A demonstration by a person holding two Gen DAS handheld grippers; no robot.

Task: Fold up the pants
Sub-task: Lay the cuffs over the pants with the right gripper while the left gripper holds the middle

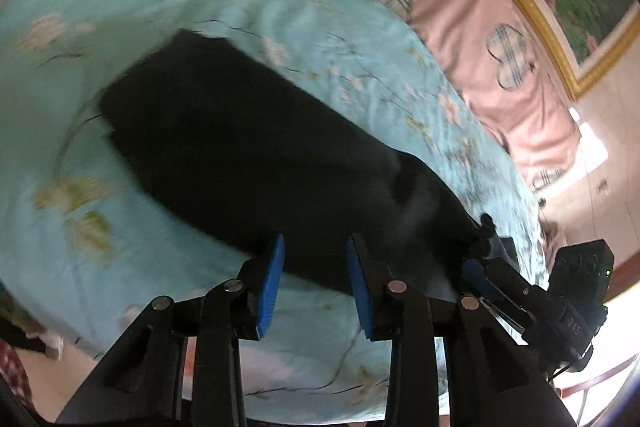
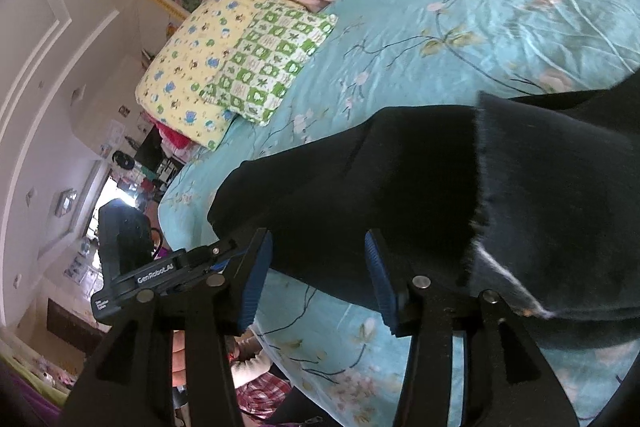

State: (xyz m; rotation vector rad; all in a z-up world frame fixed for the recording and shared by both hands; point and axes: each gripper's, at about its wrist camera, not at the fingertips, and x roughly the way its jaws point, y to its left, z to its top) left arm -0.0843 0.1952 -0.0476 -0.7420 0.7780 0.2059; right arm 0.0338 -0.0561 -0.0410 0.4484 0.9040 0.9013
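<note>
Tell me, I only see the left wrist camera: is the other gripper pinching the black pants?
Observer: No. In the right wrist view the right gripper has its jaws apart. The edge of the pants sits between them, and the pads don't look pressed on it.
Operator: Are the pants folded yet?
Observer: Partly. One layer lies over another, and its fuzzy cut edge runs across the top.
Operator: What's that yellow thing by the green pillow?
Observer: A yellow pillow printed with little blue animals. The green pillow lies partly on top of it.
</note>
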